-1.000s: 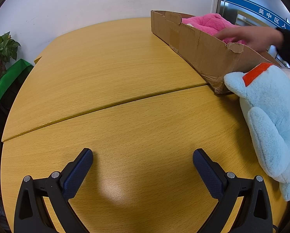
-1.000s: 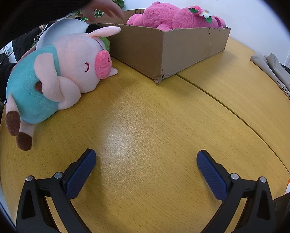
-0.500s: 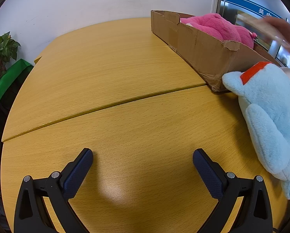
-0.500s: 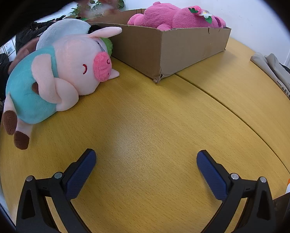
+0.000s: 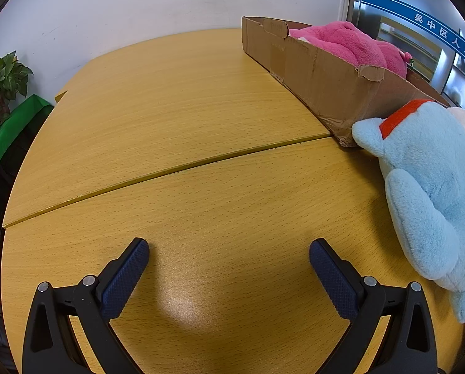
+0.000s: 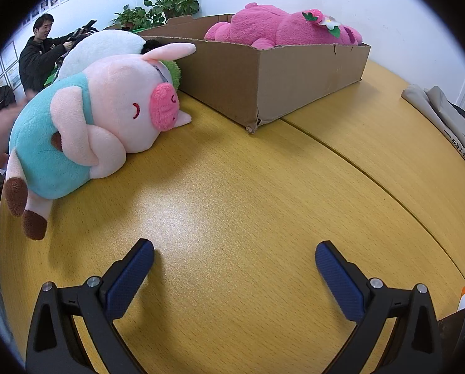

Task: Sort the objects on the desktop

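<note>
Both the left gripper (image 5: 229, 251) and right gripper (image 6: 234, 253) hover wide apart, holding nothing, over the table (image 6: 232, 187). The pig (image 6: 107, 118) lies beside the box (image 6: 263, 84); a pink plush (image 6: 282, 28) lies inside.

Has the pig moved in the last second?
Yes. The pig slid slightly down and left, away from the box corner, which stayed put.

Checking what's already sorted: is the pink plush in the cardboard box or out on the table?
In. The pink plush lies inside the cardboard box, showing above its rim in both views.
</note>
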